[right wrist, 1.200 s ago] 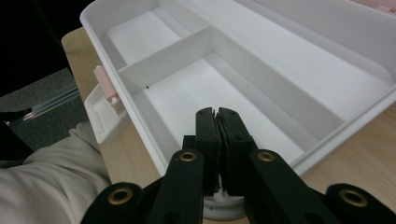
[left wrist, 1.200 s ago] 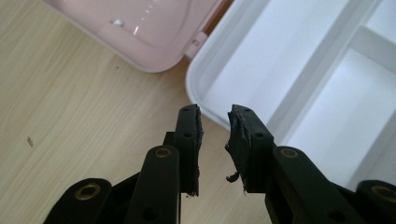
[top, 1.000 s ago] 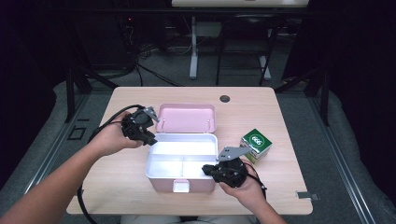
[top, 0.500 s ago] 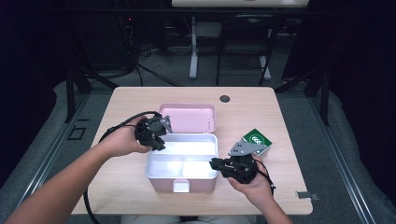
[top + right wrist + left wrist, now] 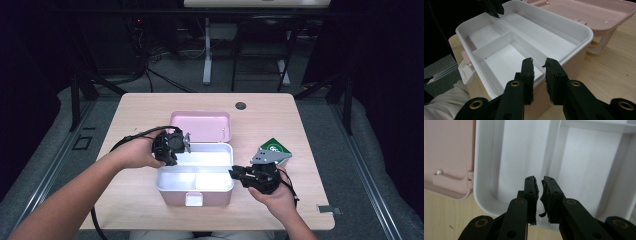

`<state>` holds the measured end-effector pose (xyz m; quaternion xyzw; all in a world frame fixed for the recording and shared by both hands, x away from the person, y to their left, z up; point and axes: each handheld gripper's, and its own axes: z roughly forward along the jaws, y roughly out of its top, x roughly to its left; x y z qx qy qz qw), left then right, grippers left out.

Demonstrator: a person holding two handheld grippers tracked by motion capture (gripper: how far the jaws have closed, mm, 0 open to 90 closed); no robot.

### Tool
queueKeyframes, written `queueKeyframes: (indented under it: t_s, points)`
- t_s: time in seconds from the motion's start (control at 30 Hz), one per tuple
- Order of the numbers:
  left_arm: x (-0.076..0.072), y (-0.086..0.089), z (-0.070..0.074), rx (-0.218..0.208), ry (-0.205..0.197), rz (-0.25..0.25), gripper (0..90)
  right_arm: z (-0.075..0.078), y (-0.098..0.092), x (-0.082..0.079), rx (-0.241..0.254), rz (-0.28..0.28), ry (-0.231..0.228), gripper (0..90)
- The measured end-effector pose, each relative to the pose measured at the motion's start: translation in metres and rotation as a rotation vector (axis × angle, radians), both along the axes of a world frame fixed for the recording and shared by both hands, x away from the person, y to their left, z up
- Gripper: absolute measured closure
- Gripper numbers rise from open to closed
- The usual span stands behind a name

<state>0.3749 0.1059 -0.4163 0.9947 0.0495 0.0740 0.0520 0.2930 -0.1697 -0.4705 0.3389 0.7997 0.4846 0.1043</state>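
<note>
We count one pink box (image 5: 195, 192), lid open, white tray (image 5: 196, 170) (three compartments), one green packet (image 5: 275, 148) right. Left gripper (image 5: 539, 192) closing to a slit, right gripper (image 5: 539, 71) just opening; both empty.

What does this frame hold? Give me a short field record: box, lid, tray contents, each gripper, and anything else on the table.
box: pink box with white divided tray, mid-table
lid: pink lid open, lying back on the table behind the tray
tray contents: none seen
left gripper: over the tray's left end, jaws a narrow gap apart after closing, nothing between
right gripper: at the tray's right rim, jaws slightly apart after opening, nothing held
other: green carton right of box
</note>
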Motion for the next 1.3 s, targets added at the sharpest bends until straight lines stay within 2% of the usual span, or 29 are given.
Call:
queueKeyframes:
  t_s: [0.27, 0.57, 0.97, 1.3]
  points:
    - [0.0, -0.006, 0.001, 0.003, -0.001, -0.02, 80.5, -0.001, -0.004, 0.002, 0.008, -0.014, 0.005, 76.0]
    - [-0.004, -0.018, 0.001, 0.016, 0.019, -0.048, 79.8, -0.001, -0.01, 0.003, 0.014, -0.036, 0.004, 76.0]
    - [-0.004, -0.037, -0.011, 0.047, 0.036, -0.084, 83.6, -0.005, -0.013, 0.006, 0.012, -0.047, 0.015, 75.9]
    - [-0.004, -0.049, -0.018, 0.071, 0.032, -0.101, 85.0, -0.006, -0.014, 0.006, 0.012, -0.05, 0.018, 75.9]
